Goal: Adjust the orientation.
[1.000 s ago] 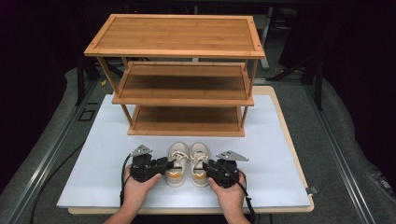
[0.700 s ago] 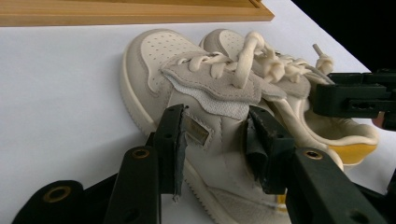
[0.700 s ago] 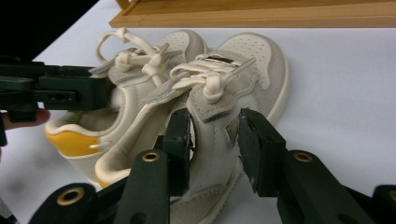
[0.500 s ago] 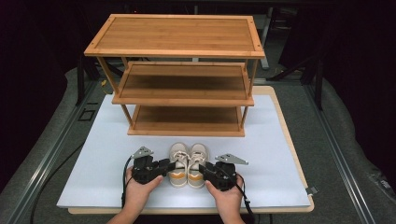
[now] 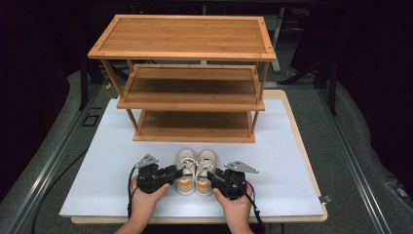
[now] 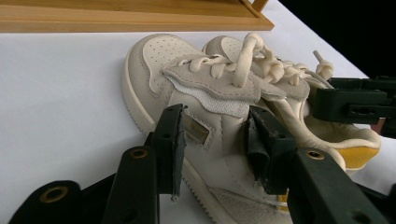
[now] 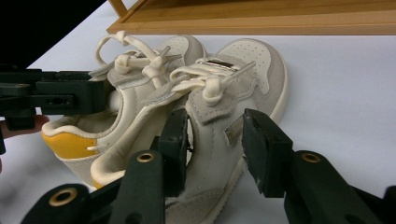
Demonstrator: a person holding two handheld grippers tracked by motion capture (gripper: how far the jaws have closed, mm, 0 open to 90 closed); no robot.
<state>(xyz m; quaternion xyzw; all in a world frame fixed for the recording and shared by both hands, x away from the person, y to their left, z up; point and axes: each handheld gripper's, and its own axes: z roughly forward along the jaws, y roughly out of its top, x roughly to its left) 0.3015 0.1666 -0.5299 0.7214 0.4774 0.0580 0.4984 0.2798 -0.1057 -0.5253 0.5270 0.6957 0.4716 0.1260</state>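
A: Where are the shoes?

B: The left shoe (image 5: pixel 185 168) and the right shoe (image 5: pixel 205 168), cream with yellow at the heel, stand side by side touching, toes toward the wooden rack (image 5: pixel 187 78), on the white surface (image 5: pixel 292 161) just in front of its lowest shelf.

A: And the tongs?

B: The left tongs (image 5: pixel 176 170) straddle the left shoe's side, the right tongs (image 5: pixel 212 175) the right shoe's. Both sets have just been opening, each with its shoe between the jaws. In the left gripper view the pads (image 6: pixel 169 140) stand beside the leather with a sliver of slack; the same holds in the right gripper view (neither pad presses in).

A: The surroundings?

B: The white surface lies on a wood-edged board, grey floor (image 5: pixel 360 146) around it, the room behind dark.

A: Any change from before?

B: The shoes and hands sit where they did; only the jaws stand wider.
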